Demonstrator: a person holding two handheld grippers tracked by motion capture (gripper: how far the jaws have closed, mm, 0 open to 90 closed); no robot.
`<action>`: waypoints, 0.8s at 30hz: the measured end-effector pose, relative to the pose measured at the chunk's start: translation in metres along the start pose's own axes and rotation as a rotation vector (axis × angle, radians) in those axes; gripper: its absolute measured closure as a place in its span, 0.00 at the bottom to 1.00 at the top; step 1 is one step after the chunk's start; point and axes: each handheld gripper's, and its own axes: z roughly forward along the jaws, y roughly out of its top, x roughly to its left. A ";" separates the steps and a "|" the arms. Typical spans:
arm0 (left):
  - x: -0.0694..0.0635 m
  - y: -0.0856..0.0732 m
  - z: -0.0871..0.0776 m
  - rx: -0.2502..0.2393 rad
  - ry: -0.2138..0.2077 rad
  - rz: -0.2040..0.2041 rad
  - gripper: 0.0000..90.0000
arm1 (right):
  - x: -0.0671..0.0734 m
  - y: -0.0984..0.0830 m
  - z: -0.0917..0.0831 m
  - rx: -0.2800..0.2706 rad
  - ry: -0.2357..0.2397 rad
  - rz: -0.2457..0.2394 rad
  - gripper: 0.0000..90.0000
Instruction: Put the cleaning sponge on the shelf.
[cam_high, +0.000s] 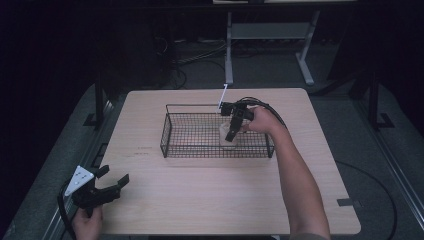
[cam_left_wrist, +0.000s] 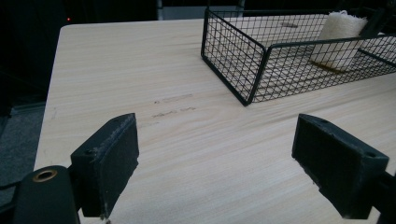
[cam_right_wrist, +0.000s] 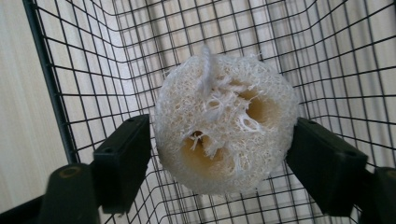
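Currently the light wood counter carries a black wire basket near its far middle. Right gripper reaches down into the basket's right end, jaws clamped on both sides of a pale loofah piece just above the mesh floor. Left gripper sits at the near-left corner, jaws wide, nothing between them.

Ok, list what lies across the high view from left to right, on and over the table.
Left hand-held gripper at the near left edge → wire basket → loofah sponge inside the basket, between the jaws of the right hand-held gripper → the person's right hand and forearm.
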 end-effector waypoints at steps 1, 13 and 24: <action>0.000 0.000 0.000 0.000 0.001 -0.001 0.15 | 0.000 0.000 -0.002 -0.008 -0.001 0.006 0.22; -0.002 0.000 0.000 0.000 -0.002 0.001 0.15 | 0.009 -0.003 -0.024 -0.045 -0.035 -0.007 0.20; -0.002 0.000 0.002 0.006 -0.002 0.001 0.15 | 0.024 -0.006 -0.043 -0.069 -0.041 -0.038 0.20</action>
